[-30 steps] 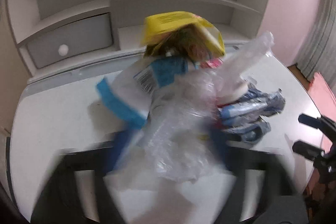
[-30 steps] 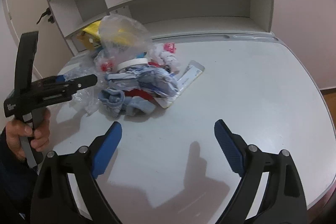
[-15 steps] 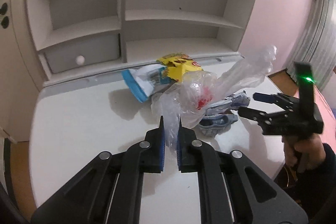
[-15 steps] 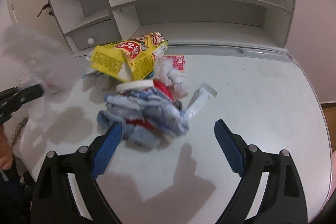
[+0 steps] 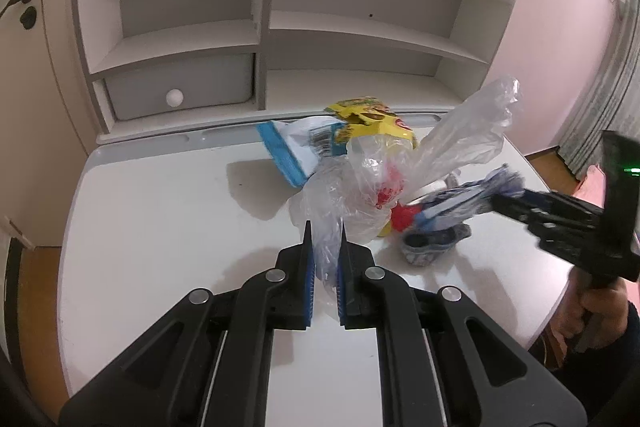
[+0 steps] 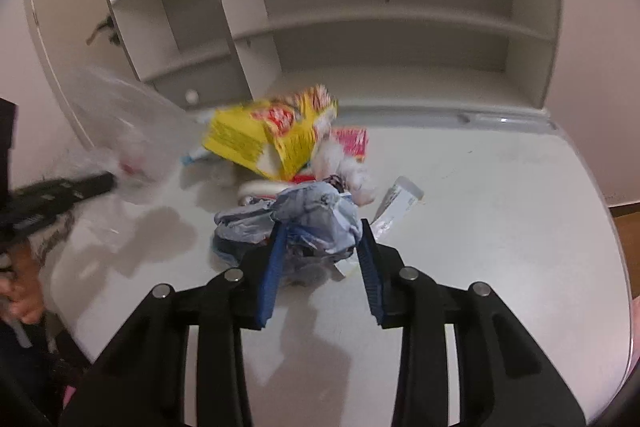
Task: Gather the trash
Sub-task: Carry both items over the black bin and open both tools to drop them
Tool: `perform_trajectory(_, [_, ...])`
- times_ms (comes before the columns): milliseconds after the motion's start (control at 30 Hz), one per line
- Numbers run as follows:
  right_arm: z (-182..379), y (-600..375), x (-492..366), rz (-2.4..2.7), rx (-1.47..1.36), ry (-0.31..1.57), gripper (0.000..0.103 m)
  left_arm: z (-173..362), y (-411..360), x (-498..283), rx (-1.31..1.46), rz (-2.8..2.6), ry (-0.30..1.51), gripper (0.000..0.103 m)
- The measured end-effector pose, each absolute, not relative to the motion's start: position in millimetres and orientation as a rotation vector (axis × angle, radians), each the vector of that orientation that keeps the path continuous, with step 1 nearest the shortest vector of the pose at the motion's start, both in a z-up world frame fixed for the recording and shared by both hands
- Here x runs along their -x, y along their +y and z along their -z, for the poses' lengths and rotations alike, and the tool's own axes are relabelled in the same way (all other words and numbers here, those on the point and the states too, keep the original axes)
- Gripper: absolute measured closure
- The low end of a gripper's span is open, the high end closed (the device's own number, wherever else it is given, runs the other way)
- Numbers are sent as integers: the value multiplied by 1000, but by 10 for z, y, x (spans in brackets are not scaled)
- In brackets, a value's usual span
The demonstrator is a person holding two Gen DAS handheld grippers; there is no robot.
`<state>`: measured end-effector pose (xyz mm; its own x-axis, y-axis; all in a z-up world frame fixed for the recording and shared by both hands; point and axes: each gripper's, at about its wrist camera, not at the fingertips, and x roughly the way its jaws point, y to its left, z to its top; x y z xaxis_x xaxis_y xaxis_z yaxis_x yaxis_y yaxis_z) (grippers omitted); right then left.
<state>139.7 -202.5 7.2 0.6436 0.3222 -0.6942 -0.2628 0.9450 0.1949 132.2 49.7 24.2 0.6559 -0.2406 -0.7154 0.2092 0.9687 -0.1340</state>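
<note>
Blue ribbed pads line the fingers of the left gripper (image 5: 324, 247), and they stand almost together, pinching the lower edge of a crumpled clear plastic bag (image 5: 404, 179) that rises from them up and to the right, its loose top flaring above the pile of trash. Red shows through the clear film near its middle. The right gripper (image 6: 322, 247) has just been closing its fingers, and they now pinch a crumpled pale blue and white wrapper (image 6: 308, 219) from both sides, the wad bulging out above the blue pads. In the left wrist view that same wrapper stretches as a blurred streak from the black fingertips toward the pile.

Behind the held wrapper lie a bright yellow snack box with red print (image 6: 272, 139), torn open and tilted, a small pink packet (image 6: 354, 143) just to its right, a white crumpled tissue (image 6: 352, 171) and a flat clear and white packet (image 6: 396, 203) near the right finger. A white pouch with a blue edge (image 5: 292, 147) lies to the left of the yellow box.

All of it rests on a white rounded surface (image 5: 152, 219). At its back edge stands a grey-white shelf unit (image 5: 280, 27) with a star cut-out, open compartments and a small drawer with a round white knob (image 5: 175, 97). The wall (image 5: 560, 27) beyond is pale pink, and a strip of wooden floor (image 6: 624, 227) shows at the right.
</note>
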Motion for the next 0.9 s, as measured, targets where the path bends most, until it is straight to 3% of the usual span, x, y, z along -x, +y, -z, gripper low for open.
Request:
perform_trajectory(267, [-303, -2831, -894, -197, -221, 709, 68, -355, -56, -1204, 7, 333, 798, 95])
perform_trajectory(533, [-267, -4330, 338, 190, -281, 632, 68, -247, -1421, -875, -117, 574, 824, 96])
perform_trajectory(767, [302, -5616, 1780, 604, -402, 675, 68, 48, -3043, -368, -224, 911, 858, 96])
perform_trajectory(900, [743, -6067, 2498, 759, -492, 721, 68, 488, -4118, 105, -367, 1123, 890, 96])
